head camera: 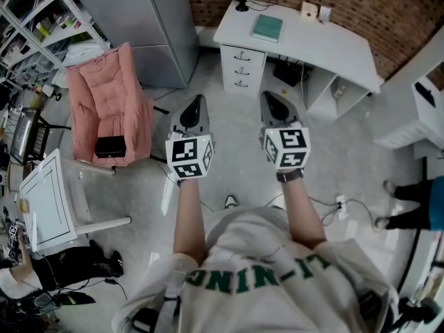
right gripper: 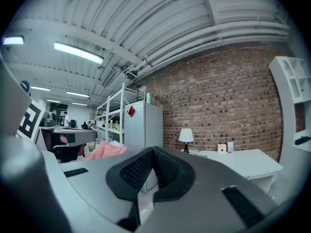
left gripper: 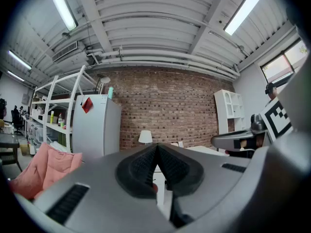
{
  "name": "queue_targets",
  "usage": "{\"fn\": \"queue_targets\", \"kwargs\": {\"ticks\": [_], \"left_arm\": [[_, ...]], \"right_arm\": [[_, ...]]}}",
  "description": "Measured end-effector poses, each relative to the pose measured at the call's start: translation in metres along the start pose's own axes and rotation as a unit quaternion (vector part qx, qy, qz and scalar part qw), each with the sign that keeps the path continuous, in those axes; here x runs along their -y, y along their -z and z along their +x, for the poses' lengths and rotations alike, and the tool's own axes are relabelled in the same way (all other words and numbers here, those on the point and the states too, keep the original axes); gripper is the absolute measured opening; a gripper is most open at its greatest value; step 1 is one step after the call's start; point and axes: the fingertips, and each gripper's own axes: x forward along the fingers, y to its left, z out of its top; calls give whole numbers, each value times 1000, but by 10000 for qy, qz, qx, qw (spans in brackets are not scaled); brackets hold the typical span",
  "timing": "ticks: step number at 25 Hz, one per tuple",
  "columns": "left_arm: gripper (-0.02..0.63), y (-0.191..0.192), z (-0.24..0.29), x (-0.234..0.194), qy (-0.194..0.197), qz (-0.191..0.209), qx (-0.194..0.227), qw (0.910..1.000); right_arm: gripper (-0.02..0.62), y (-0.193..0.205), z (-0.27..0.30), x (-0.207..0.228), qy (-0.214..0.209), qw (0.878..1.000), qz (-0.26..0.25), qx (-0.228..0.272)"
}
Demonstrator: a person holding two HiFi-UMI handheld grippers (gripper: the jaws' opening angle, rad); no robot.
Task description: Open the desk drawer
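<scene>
Left gripper (head camera: 196, 104): fingers (left gripper: 141, 168) clenched pad to pad, nothing between them.
Right gripper (head camera: 272, 101): fingers (right gripper: 167, 169) clenched in the same way, empty. It is held beside the left gripper.
Drawer location: three white drawers (head camera: 243, 69) are stacked under the end of the white counter (head camera: 326, 44) nearest the grey cabinet (head camera: 156, 26). All three look closed and are well apart from both grippers.
Handling (judged): rigid front, probably running on slides. Expect a light to moderate straight pull.
Hold point: a small dark handle (head camera: 241, 56) sits at the centre of each front. Release the fingers first, then close them on the middle of the handle.
Risk (judged): the handle is thin and may slip. An off-centre pull could skew the drawer.
Task status: not begun; the approach comes first.
</scene>
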Motion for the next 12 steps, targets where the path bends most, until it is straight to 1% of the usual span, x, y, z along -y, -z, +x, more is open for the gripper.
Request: {"fn": "queue_targets", "kwargs": {"ticks": [3, 6, 9, 12], "left_arm": [[2, 8, -3, -14, 66, -112, -53, 9999], [2, 18, -3, -22, 120, -205, -43, 9997], [2, 27, 4, -22, 191, -269, -86, 9994], [2, 32, 16, -20, 211, -288, -146, 9993]], "right_arm": [[2, 5, 8, -21, -55, 10000, 6, -39], [2, 18, 12, -34, -107, 9999, 21, -98], [2, 31, 15, -36, -113, 9997, 107, -199], [2, 36, 18, -30, -35, 9993, 258, -261]]}}
